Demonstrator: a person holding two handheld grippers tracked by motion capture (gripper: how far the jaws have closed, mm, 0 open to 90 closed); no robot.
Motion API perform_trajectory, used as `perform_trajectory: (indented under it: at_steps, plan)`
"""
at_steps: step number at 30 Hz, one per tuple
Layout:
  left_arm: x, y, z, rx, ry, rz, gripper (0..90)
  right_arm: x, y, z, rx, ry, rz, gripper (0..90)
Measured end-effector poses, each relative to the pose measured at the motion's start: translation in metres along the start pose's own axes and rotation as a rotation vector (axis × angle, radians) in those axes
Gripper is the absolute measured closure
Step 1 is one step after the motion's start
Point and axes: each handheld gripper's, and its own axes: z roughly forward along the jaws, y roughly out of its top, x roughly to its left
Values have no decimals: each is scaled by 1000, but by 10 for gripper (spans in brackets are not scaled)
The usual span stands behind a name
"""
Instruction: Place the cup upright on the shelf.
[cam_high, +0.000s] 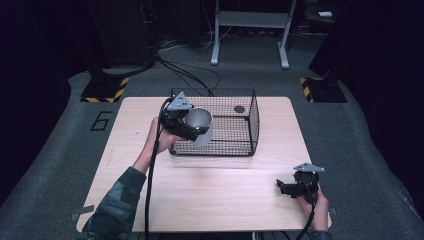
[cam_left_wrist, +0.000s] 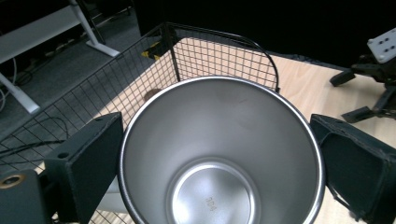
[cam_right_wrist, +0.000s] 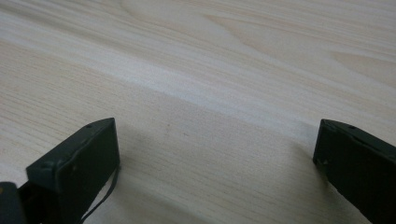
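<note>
Gripping a stainless steel cup (cam_high: 200, 126) by its outer wall, the left gripper (cam_high: 186, 125) holds it tilted at the near left corner of a black wire basket (cam_high: 235, 127), the cup's open mouth turned up toward the high camera. In the left gripper view, the two black jaws press the cup (cam_left_wrist: 219, 154) on opposite sides just below its rim, and its empty, polished inside shows down to the round base, with the basket's mesh wall (cam_left_wrist: 140, 79) directly behind it. The person's left hand (cam_high: 159, 140) carries this gripper in front of the basket's left end. A small dark round object (cam_high: 239, 109) lies on the basket floor toward its far right corner. Well away from the basket, near the front right corner of the light wooden table (cam_high: 210, 195), the right gripper (cam_high: 286, 187) sits low in the person's right hand (cam_high: 315, 202), jaws spread wide over bare wood (cam_right_wrist: 210, 93) with nothing between them.
</note>
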Motion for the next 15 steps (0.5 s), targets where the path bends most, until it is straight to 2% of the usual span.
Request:
perform_trajectory:
  at_steps: [9,10,15]
  plan:
    - [9,7,12,23,17,-3,62,0,0,0,1,1,-5,0]
    - [11,7,14,20,30,-5,62,0,0,0,-1,2,-6,0]
    - [18,8,21,28,43,-5,62,0,0,0,-1,4,-4,0]
